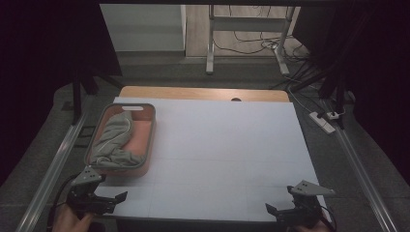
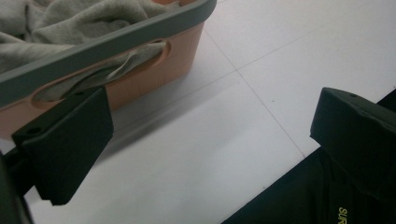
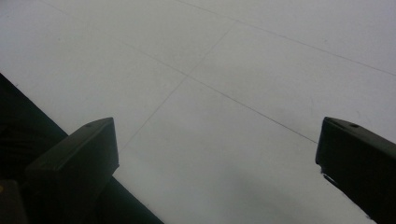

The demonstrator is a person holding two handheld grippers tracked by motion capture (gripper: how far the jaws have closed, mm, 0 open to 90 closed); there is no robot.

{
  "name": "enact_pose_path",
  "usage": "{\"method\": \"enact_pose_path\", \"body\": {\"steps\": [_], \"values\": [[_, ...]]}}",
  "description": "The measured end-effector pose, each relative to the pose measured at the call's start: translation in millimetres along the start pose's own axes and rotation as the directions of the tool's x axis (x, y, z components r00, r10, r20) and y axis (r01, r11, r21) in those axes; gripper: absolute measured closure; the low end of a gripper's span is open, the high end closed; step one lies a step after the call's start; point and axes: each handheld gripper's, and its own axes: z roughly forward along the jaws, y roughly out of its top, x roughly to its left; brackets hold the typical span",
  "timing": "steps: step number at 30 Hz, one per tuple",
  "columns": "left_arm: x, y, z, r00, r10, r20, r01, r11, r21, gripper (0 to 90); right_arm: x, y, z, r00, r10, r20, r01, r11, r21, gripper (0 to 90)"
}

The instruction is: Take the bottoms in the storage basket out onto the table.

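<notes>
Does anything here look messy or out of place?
Slightly: the grey garment lies crumpled in the orange basket, and a fold of it pokes out through the basket's near handle slot. Nothing looks spilled or damaged.

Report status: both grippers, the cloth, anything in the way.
Left gripper open, empty, by the basket. Right gripper open, empty, over bare table. Grey cloth heaped in basket, poking through handle slot. Nothing in the way.
</notes>
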Motion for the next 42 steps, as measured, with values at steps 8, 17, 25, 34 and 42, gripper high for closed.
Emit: {"method": "enact_pose_path", "body": {"steps": [8,17,25,34,42], "values": [[1.9,8.3,-1.6,0.9998,0.009,-0.016,-0.009,1.0,0.003,0.0,0.0,0.1,0.8,1.0,-0.005,-0.004,0.005,1.0,0.006,0.0],[5.9,15.9,-0.3,0.9997,0.017,-0.019,-0.017,0.9997,0.016,0.0,0.0,0.4,1.5,1.0,-0.004,-0.008,0.004,1.0,0.016,0.0],[10.6,25.4,-1.3,0.9994,0.021,-0.026,-0.021,0.9997,0.016,0.0,-0.8,0.4,1.6,0.9999,0.001,-0.013,-0.001,1.0,0.016,0.0],[16.8,33.1,1.5,0.9993,0.019,-0.033,-0.018,0.9995,0.025,0.0,-1.1,0.5,2.1,0.9998,0.0,-0.02,0.001,1.0,0.022,0.0],[23.9,40.0,4.9,0.9992,0.013,-0.038,-0.011,0.9992,0.039,0.0,-1.0,0.7,2.6,0.9998,0.0,-0.021,0.001,1.0,0.028,0.0]]}}
